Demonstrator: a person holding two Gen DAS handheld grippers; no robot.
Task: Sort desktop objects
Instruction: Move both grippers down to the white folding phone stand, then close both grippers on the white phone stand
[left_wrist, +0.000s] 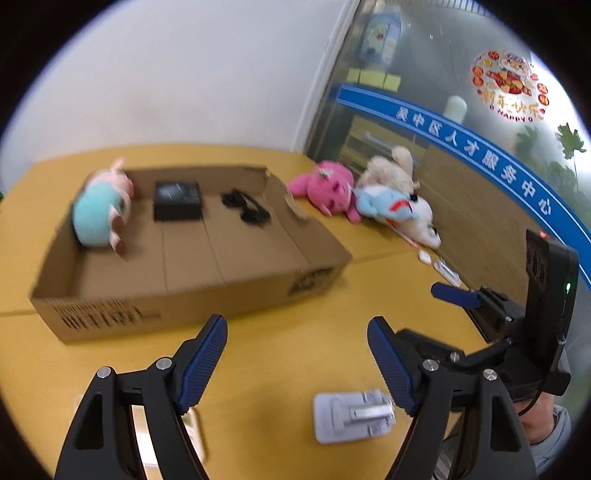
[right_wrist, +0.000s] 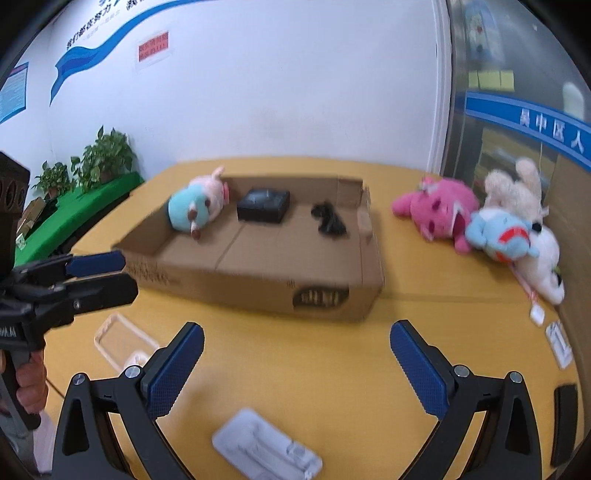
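An open cardboard box (left_wrist: 236, 291) (right_wrist: 258, 291) lies on the yellow table. Inside it are a teal-and-pink plush (left_wrist: 101, 208) (right_wrist: 197, 205), a black box (left_wrist: 178, 199) (right_wrist: 263, 203) and a black cable bundle (left_wrist: 245, 206) (right_wrist: 328, 219). A pink plush (left_wrist: 328, 186) (right_wrist: 437, 208), a blue plush (left_wrist: 384, 203) (right_wrist: 498, 232) and cream and white plushes lie right of the box. A grey stand (left_wrist: 351, 415) (right_wrist: 266, 445) lies on the table below both grippers. My left gripper (left_wrist: 297, 360) is open and empty. My right gripper (right_wrist: 297, 363) is open and empty.
A clear phone case (right_wrist: 123, 341) lies left of the right gripper. Small white packets (right_wrist: 559, 341) and a dark flat object (right_wrist: 565, 424) lie near the table's right edge. Potted plants (right_wrist: 99, 158) stand on a green surface at far left. A glass wall borders the right side.
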